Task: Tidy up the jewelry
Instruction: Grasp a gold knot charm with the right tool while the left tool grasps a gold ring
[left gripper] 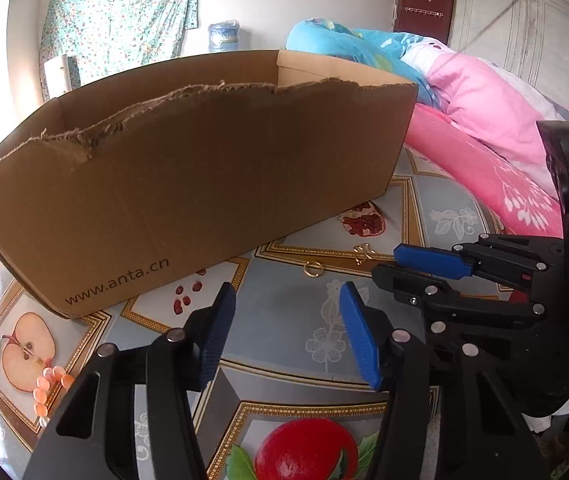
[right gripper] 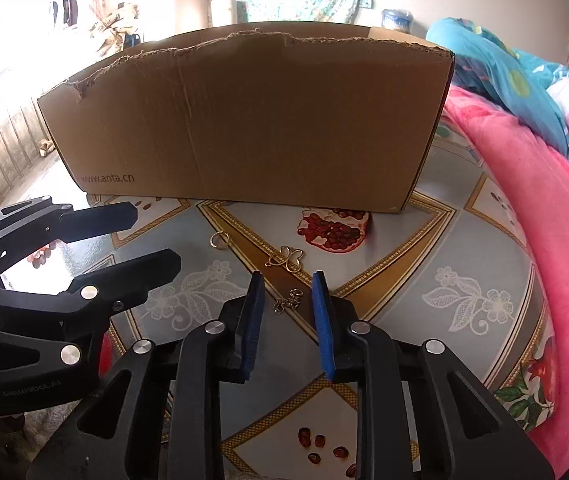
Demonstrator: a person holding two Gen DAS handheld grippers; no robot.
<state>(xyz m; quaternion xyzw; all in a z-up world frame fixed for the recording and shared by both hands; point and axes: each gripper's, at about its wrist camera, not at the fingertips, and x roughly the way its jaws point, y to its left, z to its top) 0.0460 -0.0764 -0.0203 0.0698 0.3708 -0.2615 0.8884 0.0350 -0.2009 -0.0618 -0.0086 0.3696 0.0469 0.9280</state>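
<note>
I log four pieces lying flat on the patterned counter. Gold ring, left of centre in the right view. Gold butterfly pendant, centre. Small silver chain, just below it. Orange bead bracelet, lower left in the left view. Torn cardboard box stands upright behind, open-topped.

Torn cardboard box, gold ring, fruit-print tablecloth

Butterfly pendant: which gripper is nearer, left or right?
Right. The right gripper sits just short of the butterfly pendant, its jaws around the small chain leading to it. The left gripper is farther off to the side, nearer the gold ring.
</note>
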